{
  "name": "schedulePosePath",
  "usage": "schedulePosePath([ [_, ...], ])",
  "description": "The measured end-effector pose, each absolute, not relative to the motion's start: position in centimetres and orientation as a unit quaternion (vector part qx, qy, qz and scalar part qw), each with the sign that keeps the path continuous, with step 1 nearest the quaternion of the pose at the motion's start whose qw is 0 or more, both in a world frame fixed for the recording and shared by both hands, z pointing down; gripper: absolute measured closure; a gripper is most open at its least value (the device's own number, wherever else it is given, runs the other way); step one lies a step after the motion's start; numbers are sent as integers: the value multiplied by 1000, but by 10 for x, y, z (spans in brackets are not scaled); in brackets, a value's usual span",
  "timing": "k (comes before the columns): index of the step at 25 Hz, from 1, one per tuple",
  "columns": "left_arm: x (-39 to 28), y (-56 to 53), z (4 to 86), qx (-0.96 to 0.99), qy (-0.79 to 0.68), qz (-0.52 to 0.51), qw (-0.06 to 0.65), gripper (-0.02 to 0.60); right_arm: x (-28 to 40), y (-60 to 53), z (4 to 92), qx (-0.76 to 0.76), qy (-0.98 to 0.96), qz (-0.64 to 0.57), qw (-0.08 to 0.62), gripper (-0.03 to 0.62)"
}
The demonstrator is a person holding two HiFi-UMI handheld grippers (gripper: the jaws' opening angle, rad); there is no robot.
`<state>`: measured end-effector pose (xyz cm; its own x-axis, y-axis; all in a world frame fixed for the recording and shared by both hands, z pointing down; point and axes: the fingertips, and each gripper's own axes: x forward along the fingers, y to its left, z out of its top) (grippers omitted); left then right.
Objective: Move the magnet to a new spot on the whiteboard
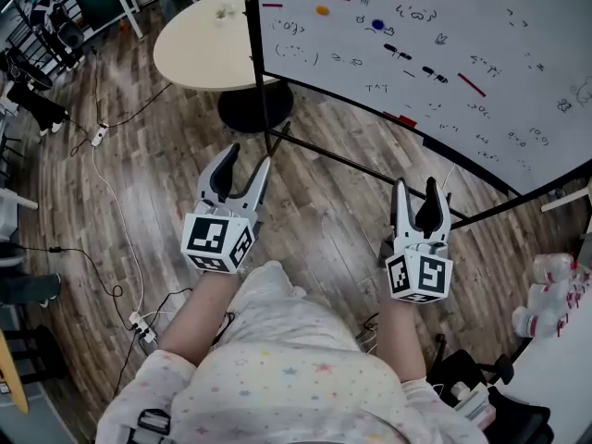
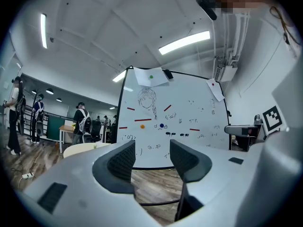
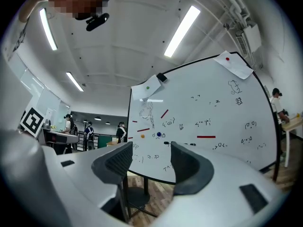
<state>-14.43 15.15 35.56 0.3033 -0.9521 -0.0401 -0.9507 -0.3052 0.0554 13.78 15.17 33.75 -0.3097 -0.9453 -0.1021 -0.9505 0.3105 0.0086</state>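
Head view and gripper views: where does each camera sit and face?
Head view: head-mounted, facing steeply down at whiteboard, floor, forearms, left gripper, right gripper.
Left gripper view: on that gripper, looking along its open jaws at the whiteboard.
Right gripper view: likewise, open jaws, whiteboard.
All share the orange magnet.

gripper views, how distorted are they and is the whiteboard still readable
Left gripper view: strong fisheye, dark vignette, white whiteboard sharp, ceiling strip light blown out. Right gripper view: same bowing, whiteboard edge curved. Head view: milder bend, blue round magnet clear.
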Motion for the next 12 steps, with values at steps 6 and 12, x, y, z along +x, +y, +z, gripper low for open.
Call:
schedulePosePath([
  [6,-139,124,359,807,-590,-35,14,367,141,132,340,-587,808,25,43,352],
  [12,-139,78,356,814,-579,-45,13,367,137,93,338,-593,804,28,41,352],
])
